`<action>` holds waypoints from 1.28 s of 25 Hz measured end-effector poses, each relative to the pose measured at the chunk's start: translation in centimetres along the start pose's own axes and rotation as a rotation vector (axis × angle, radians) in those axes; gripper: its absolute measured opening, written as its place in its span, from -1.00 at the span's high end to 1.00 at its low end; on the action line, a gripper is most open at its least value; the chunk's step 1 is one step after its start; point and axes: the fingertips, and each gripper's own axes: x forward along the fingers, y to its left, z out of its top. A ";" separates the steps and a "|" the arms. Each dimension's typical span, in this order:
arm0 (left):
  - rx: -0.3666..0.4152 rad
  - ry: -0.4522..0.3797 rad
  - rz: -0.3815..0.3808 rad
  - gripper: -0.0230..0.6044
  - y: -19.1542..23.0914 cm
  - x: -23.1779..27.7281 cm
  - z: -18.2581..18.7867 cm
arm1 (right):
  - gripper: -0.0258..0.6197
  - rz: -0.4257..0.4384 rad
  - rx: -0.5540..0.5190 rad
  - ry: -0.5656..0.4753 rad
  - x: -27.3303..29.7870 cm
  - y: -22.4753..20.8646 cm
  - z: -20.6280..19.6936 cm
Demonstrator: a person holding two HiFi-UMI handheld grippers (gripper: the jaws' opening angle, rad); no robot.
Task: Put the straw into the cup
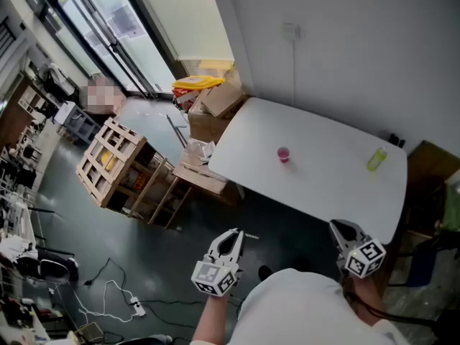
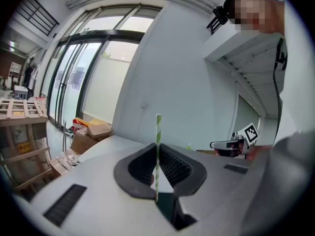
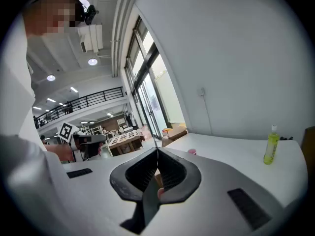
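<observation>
A green-and-white striped straw [image 2: 158, 127] stands upright between the jaws of my left gripper [image 2: 157, 147], which is shut on it. In the head view that left gripper [image 1: 233, 236] hovers over the dark floor, short of the white table [image 1: 323, 185]. A small pink cup [image 1: 283, 154] stands upright near the table's middle, well ahead of both grippers. My right gripper [image 1: 339, 226] hangs just off the table's near edge, below the right corner. Its jaws meet at the tips with nothing between them [image 3: 158, 151]. The right gripper view shows the cup [image 3: 191, 152] just beyond those tips.
A yellow-green bottle [image 1: 376, 159] stands near the table's right end. Cardboard boxes [image 1: 215, 106] crowd the table's left end, with a wooden crate [image 1: 115, 160] further left. Cables [image 1: 115, 293] lie on the floor. A white wall runs behind the table.
</observation>
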 end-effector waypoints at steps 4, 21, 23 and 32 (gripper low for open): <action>0.000 -0.003 0.002 0.87 -0.5 0.2 0.0 | 0.82 -0.006 -0.006 -0.001 -0.5 -0.3 0.1; -0.013 -0.019 0.038 0.87 -3.0 -0.1 -0.9 | 0.81 0.045 -0.014 0.029 -2.4 -0.9 -0.9; -0.016 -0.020 0.048 0.87 -3.4 0.0 -1.1 | 0.81 0.046 -0.018 0.036 -2.7 -1.3 -0.9; -0.011 -0.026 0.089 0.87 -5.0 0.6 -2.0 | 0.81 0.082 -0.016 0.060 -4.0 -3.5 -1.7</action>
